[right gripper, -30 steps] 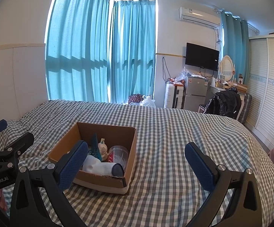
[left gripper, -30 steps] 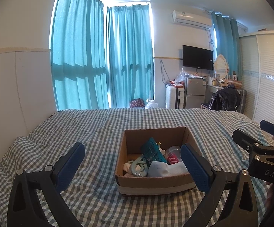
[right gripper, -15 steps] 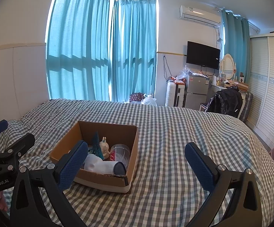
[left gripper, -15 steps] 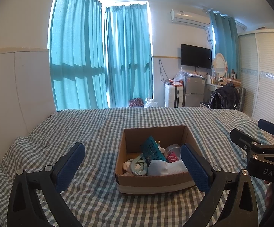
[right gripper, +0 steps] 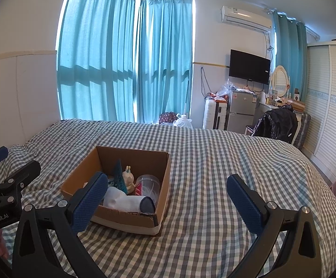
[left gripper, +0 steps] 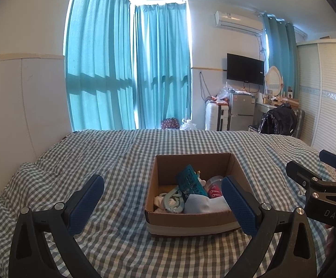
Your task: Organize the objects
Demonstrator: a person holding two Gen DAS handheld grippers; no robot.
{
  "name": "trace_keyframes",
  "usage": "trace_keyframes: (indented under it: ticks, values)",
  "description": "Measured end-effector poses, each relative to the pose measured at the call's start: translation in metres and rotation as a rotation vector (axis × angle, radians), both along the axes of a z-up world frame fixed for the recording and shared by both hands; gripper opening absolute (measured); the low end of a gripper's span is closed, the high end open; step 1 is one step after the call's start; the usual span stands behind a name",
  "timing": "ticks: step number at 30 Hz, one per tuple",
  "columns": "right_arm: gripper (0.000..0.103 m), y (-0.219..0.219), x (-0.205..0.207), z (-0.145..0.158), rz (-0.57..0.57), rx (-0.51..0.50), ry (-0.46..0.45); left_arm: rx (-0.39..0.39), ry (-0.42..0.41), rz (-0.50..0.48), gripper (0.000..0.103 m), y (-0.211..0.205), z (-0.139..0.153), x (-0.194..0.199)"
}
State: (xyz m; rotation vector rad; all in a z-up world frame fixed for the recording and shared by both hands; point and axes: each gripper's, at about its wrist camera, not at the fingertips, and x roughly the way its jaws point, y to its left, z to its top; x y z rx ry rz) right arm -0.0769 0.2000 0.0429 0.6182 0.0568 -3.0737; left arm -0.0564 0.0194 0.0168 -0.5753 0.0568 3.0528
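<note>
An open cardboard box (left gripper: 191, 223) (right gripper: 130, 220) sits on the checked bedspread (left gripper: 126, 153). Inside lie a teal packet (left gripper: 191, 183), a pale teal ring-shaped toy (left gripper: 172, 200), a rolled white sock (right gripper: 123, 200), a clear cup with red (right gripper: 148, 185) and a small cream figurine (right gripper: 128, 178). My left gripper (left gripper: 162, 205) hovers open in front of the box with nothing between its blue pads. To the right of the box my right gripper (right gripper: 165, 202) is open and empty. Each gripper shows at the edge of the other's view.
The bed (right gripper: 214, 162) stretches ahead to teal curtains (left gripper: 126, 69). Past its far end stand a white suitcase (left gripper: 216, 117), a small fridge (left gripper: 241, 111), a wall television (left gripper: 245, 69) and a chair with a dark jacket (left gripper: 276, 121). A white wardrobe (right gripper: 330, 106) lines the right.
Both cameras have drifted slightly, so the box sits a little differently in each view. The grippers stay open and nothing in the box has moved.
</note>
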Motion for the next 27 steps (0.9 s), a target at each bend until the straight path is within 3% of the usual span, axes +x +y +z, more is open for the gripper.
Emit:
trace_keyframes:
  ticks: [27]
  values:
    - [0.103,0.0007,-0.0015,-0.003,0.001,0.0,-0.01,-0.006,-0.018,0.006,0.103,0.0,-0.0023,-0.0006]
